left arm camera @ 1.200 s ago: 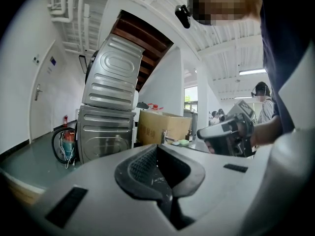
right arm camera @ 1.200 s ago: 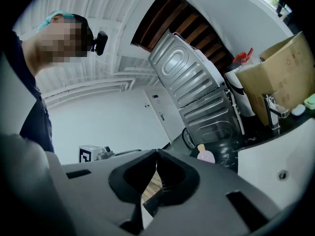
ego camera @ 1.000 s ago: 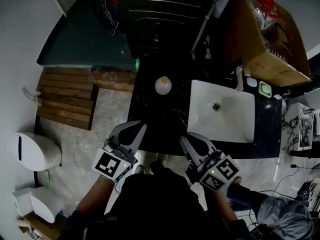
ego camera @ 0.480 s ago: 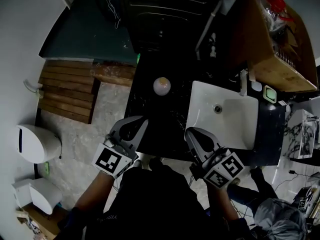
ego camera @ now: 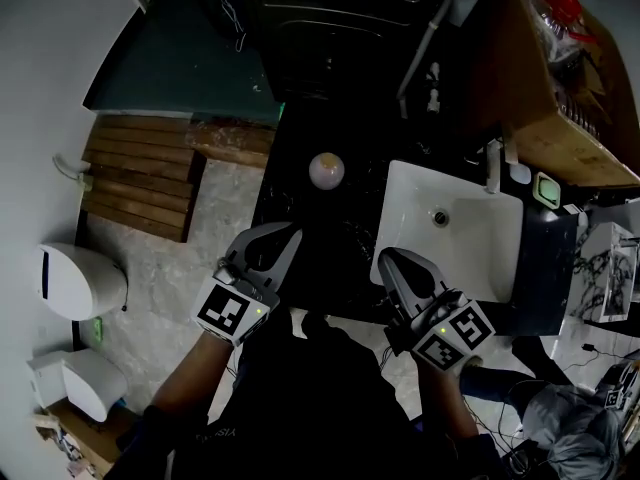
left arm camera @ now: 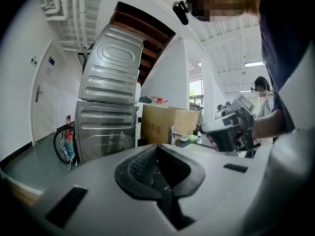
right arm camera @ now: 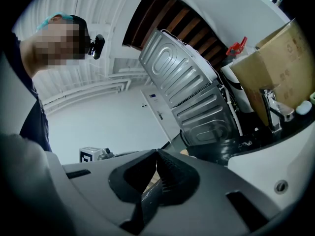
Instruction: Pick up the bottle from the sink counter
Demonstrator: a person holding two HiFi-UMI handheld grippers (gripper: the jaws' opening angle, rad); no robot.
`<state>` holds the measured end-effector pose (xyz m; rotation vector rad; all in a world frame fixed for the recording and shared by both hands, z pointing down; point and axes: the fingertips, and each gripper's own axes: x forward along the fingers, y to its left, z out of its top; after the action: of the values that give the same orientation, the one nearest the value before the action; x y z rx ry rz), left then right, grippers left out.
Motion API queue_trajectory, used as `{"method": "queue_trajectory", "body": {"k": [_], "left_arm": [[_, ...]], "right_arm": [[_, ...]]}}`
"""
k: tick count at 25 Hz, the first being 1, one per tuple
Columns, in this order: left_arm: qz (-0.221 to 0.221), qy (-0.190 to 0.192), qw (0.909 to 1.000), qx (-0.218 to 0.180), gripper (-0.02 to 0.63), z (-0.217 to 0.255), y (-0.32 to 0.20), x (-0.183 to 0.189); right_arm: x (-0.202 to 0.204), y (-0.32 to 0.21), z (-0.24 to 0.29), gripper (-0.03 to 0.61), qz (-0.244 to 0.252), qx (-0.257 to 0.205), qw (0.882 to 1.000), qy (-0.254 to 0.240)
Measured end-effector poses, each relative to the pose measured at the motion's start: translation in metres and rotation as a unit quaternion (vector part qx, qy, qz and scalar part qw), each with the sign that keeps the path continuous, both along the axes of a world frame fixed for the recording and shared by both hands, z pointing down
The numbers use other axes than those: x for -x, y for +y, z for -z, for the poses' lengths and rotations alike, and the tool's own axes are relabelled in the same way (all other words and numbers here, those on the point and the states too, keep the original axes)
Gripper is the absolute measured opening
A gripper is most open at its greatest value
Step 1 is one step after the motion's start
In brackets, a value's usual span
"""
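The bottle shows from above as a round, pale cap, standing on the black sink counter left of the white basin. My left gripper is shut and empty at the counter's near edge, a little short of the bottle. My right gripper is also shut and empty, at the near left corner of the basin. In the left gripper view the closed jaws hide the bottle, and the right gripper shows beside them. In the right gripper view the jaws meet.
A faucet and a soap dish sit behind the basin, beside a large cardboard box. A dark stacked washer stands behind the counter. A wooden pallet and white bins lie on the floor at left.
Both grippers have edged forward towards the counter, still shut. The bottle has not moved.
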<state>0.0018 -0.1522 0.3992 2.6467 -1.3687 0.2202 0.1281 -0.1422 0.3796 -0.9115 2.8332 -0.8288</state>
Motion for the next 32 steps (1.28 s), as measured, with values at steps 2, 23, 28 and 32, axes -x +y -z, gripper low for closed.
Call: {"method": "queue_trajectory", "body": {"k": [2, 23, 28, 32], "left_arm": [[-0.002, -0.001, 1.0000, -0.003, 0.008, -0.002, -0.006, 0.002], [-0.092, -0.015, 0.9955, 0.017, 0.013, -0.052, -0.083, 0.033], [-0.120, 0.000, 0.9927, 0.006, 0.059, -0.061, -0.104, 0.029], [-0.151, -0.013, 0.9884, 0.013, 0.089, -0.074, -0.110, 0.023]], "right_arm": [[0.001, -0.001, -0.002, 0.025, -0.003, 0.001, 1.000, 0.002], [0.053, -0.029, -0.025, 0.025, -0.052, 0.029, 0.998, 0.010], [0.068, -0.041, -0.022, 0.025, -0.074, 0.042, 0.996, -0.010], [0.070, -0.040, -0.032, 0.025, -0.083, 0.050, 0.995, 0.005]]}}
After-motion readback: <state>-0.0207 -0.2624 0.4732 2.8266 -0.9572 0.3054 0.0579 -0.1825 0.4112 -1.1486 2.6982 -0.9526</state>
